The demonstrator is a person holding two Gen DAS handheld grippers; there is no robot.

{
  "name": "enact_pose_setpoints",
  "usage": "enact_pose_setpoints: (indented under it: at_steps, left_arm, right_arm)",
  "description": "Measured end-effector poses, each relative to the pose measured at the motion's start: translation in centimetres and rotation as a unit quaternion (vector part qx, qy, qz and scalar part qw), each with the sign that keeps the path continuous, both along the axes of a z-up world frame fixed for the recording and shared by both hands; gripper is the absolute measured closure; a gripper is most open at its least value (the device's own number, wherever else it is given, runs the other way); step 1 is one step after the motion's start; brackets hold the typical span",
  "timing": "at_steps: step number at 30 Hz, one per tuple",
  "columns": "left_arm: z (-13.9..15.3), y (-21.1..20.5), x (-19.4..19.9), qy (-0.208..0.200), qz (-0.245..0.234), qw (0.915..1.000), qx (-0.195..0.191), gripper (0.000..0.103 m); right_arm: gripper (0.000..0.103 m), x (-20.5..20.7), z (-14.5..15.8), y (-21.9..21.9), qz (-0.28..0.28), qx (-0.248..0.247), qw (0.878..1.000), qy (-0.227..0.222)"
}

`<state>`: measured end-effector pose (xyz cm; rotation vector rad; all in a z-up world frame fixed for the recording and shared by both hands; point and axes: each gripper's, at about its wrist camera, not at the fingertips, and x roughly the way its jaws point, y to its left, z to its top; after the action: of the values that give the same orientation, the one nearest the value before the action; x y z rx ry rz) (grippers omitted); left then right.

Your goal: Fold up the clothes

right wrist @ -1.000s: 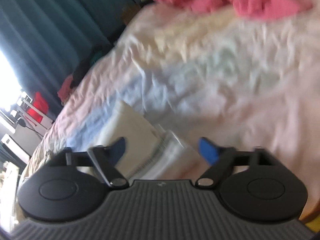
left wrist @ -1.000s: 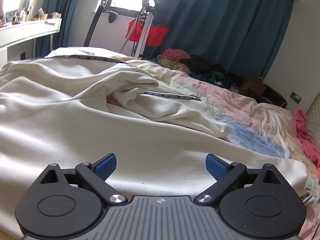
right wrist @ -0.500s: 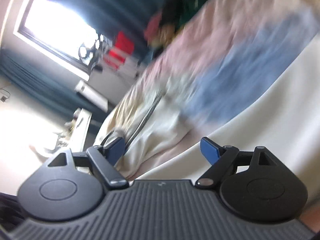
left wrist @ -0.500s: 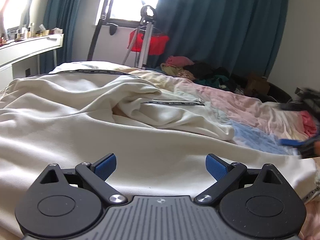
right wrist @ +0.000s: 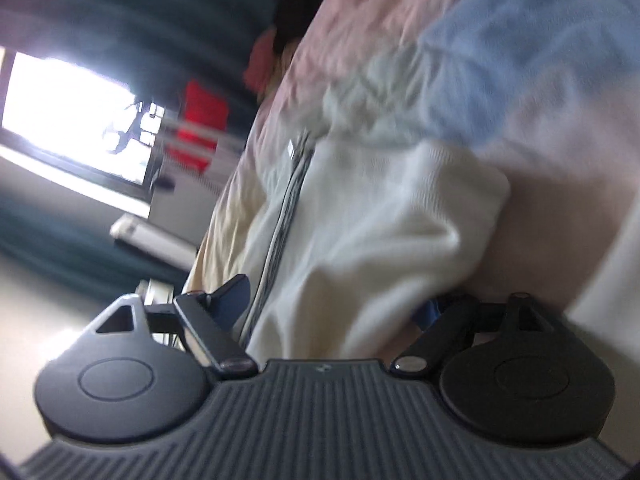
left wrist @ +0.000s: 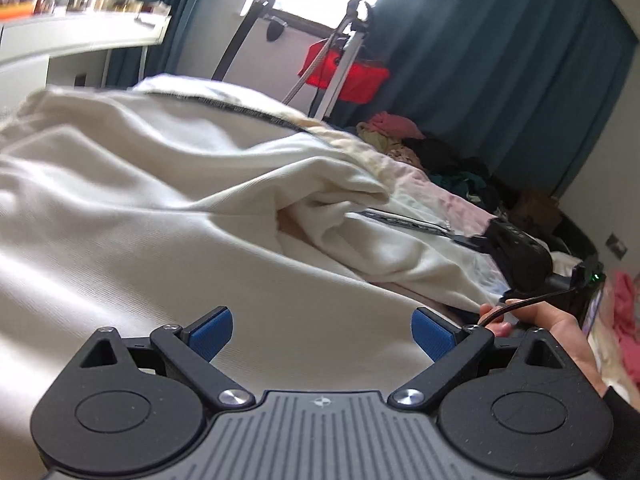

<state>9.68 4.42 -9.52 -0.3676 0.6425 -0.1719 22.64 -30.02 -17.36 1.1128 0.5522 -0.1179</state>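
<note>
My left tongs [left wrist: 322, 330] are hanging spread wide above the cream jacket [left wrist: 160, 216], gripping nothing. The jacket is lying rumpled across the bedsheet [right wrist: 460, 52], filling my view from nine to three o'clock. My right tongs [right wrist: 332, 304] are gaping around a cream fold at twelve o'clock; that view is blurring. My right hand [left wrist: 560, 332] is showing at three o'clock.
</note>
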Motion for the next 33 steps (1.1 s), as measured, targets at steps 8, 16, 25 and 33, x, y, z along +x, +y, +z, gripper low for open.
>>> enact_pose_setpoints:
  at_steps: [8,16,25,33]
  left_arm:
    - [-1.9,1.8,1.3,0.002,-0.006,0.9991,-0.042,0.006]
    - [-0.9,2.4,0.6,-0.02,0.01,0.9997,-0.009,0.006]
    - [-0.7,2.6,0.4,-0.015,0.041,0.999,0.011,0.005]
    - [-0.5,2.6,0.8,-0.01,0.046,0.9987,0.022,0.005]
  right_arm:
    - [0.089,3.5,1.8,-3.6,-0.057,-0.073,0.996,0.006]
    - [0.095,3.3,4.0,-11.0,-0.122,-0.124,0.985,0.019]
    - [0.095,-0.1,6.8,-22.3,-0.201,-0.163,0.965,0.038]
    - [0.095,2.5,16.9,-23.6,-0.2,-0.258,0.944,-0.053]
